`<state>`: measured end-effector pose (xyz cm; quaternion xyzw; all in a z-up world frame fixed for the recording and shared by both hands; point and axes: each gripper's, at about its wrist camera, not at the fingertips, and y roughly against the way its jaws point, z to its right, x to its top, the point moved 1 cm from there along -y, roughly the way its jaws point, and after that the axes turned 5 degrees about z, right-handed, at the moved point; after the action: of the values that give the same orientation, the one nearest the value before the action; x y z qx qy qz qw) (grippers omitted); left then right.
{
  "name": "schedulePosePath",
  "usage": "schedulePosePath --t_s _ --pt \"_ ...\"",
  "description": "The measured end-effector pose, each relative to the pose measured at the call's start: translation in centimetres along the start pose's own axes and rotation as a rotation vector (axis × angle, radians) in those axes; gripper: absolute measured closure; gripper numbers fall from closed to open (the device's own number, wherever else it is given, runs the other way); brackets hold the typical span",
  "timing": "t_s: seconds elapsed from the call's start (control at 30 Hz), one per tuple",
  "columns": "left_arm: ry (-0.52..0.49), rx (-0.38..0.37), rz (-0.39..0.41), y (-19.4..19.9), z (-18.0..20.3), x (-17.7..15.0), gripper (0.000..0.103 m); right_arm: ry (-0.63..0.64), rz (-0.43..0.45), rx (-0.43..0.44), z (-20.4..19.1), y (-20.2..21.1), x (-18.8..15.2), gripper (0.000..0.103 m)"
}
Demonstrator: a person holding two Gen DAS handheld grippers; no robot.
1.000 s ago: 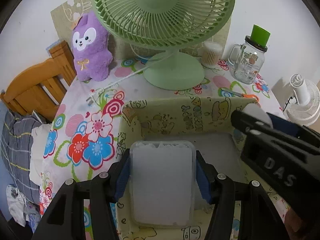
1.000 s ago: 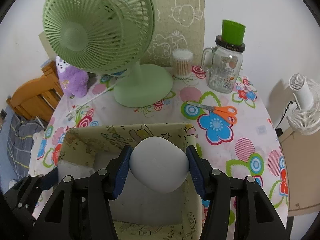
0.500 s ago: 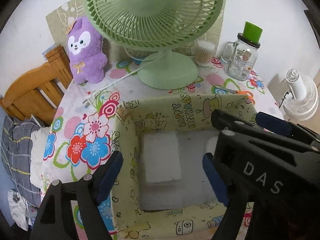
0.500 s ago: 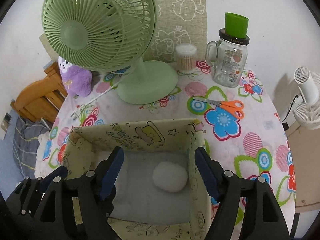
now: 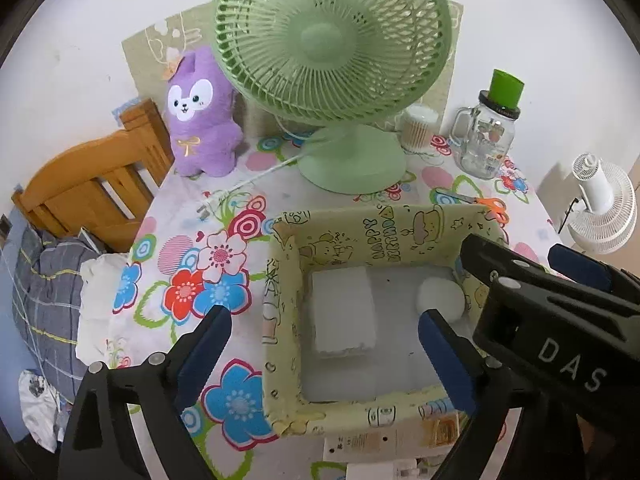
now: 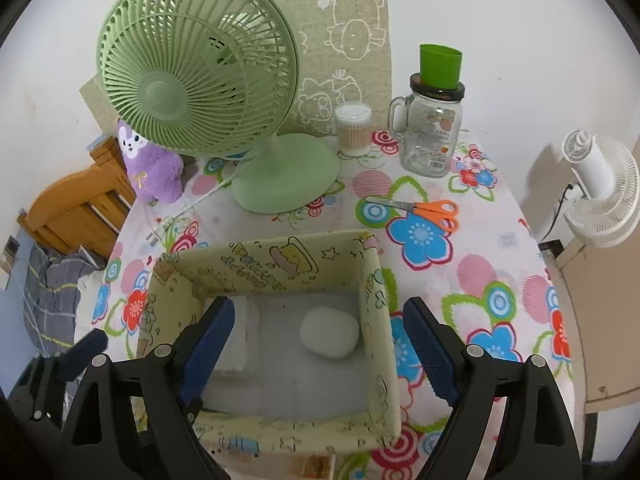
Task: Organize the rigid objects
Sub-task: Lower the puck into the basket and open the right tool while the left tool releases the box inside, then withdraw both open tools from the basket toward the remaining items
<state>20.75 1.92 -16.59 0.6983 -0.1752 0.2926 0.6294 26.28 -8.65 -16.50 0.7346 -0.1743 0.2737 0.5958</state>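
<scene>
The left tongs (image 5: pixel 320 344) stand wide apart and grip nothing, hovering above the near left part of the yellow cartoon-printed box (image 5: pixel 280 280). The right tongs (image 6: pixel 316 344) are likewise spread wide and grip nothing, positioned over the near edge of the same box (image 6: pixel 376 280). Inside the box, a white rectangular container (image 5: pixel 344 312) lies flat on the grey floor at the left side, close to the left wall. A white rounded object (image 6: pixel 330 332) lies on the floor at the right side, just beside the right wall. The two items are apart from each other. The box rests on a table (image 6: pixel 480 248) covered with a flowered cloth. Behind the box stands a green fan (image 6: pixel 200 84) on a round base. A purple plush toy (image 5: pixel 200 120) sits to the left of the fan. To the right of the fan stand a cotton swab tub (image 6: pixel 352 128) and a glass jar (image 6: pixel 432 136) with a green cup (image 6: pixel 440 64) on its lid. Orange-handled scissors (image 6: pixel 424 210) lie flat on the cloth between the jar and the box.
</scene>
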Motion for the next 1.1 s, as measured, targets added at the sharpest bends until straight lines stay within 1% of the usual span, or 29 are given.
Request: schedulePosePath --t_s 0.13,0.47,0.6,0.9,1.1 --pt "-0.004 -0.011 0.006 1.2 -0.1 -0.4 0.007 -0.003 0.012 -0.007 -0.1 1.5 -0.3 0.015" --pt "0.022 -0.036 0.029 4.2 -1.0 -1.2 0.007 -0.005 0.056 -0.021 -0.3 5.1 -1.3 0.014" --pt "0.026 -0.043 0.039 5.3 -1.3 -1.6 0.007 -0.007 0.075 -0.027 -0.4 6.4 -1.7 0.009" --pt "0.013 -0.058 0.05 7.3 -1.6 -2.8 0.006 0.002 0.103 -0.044 -0.8 9.1 -2.7 0.008" --pt "-0.002 -0.072 0.055 8.3 -1.8 -3.6 0.006 0.003 0.126 -0.053 -1.1 10.6 -3.5 0.003"
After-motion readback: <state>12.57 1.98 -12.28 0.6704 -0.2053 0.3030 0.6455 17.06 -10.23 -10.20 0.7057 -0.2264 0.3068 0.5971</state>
